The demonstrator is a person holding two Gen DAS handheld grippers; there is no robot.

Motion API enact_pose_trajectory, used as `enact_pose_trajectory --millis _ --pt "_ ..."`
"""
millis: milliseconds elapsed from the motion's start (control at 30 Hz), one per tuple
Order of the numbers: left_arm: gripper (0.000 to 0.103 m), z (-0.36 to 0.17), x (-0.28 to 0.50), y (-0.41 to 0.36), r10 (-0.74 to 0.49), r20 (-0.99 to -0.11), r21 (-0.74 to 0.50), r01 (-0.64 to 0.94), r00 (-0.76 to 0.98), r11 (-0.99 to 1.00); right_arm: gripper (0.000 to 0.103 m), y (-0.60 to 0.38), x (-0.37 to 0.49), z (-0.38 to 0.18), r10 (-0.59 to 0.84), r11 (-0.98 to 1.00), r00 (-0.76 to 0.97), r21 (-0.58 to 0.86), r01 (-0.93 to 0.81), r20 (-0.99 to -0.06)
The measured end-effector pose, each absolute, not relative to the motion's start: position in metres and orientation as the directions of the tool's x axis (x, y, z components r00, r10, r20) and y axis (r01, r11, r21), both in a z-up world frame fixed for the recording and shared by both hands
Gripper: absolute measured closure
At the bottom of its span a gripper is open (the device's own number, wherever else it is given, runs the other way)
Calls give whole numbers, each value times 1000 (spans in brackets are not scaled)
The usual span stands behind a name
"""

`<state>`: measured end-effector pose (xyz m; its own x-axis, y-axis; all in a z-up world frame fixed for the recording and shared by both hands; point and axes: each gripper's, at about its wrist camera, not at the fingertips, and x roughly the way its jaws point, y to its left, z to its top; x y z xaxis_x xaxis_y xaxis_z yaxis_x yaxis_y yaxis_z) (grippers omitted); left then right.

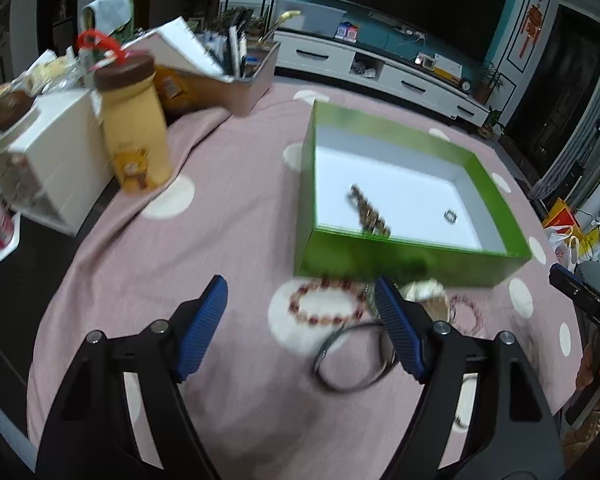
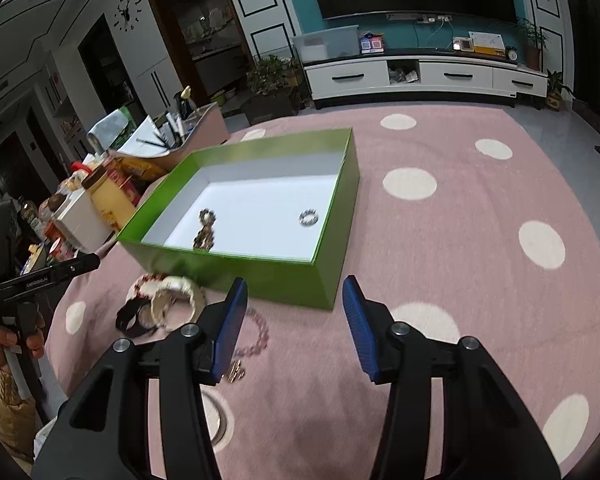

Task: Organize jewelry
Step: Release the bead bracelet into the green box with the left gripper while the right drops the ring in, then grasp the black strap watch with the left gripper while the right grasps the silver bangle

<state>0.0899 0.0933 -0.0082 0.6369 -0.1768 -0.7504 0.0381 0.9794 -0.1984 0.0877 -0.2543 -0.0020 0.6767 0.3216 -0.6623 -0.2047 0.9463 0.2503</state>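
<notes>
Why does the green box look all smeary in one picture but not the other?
In the left wrist view the green box and red bead bracelet are streaked, which looks like motion blur; in the right wrist view the box looks sharper, with only the jewelry near the fingers soft. Both views bend straight lines, because the lenses are fisheye.
</notes>
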Motion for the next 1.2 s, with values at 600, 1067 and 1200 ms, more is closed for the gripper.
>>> enact_pose_trajectory --millis 600,1067,1200 --pt "26 -41 53 85 -180 -803 -216 3 568 976 53 -207 39 -39 391 913 529 244 -326 -753" --pt "34 -61 61 74 -163 -828 -178 24 537 984 53 -179 29 -61 351 910 492 166 -380 -797" --pt "46 -65 69 70 -164 -834 -168 40 526 985 56 -174 29 -66 338 910 491 146 -388 -803"
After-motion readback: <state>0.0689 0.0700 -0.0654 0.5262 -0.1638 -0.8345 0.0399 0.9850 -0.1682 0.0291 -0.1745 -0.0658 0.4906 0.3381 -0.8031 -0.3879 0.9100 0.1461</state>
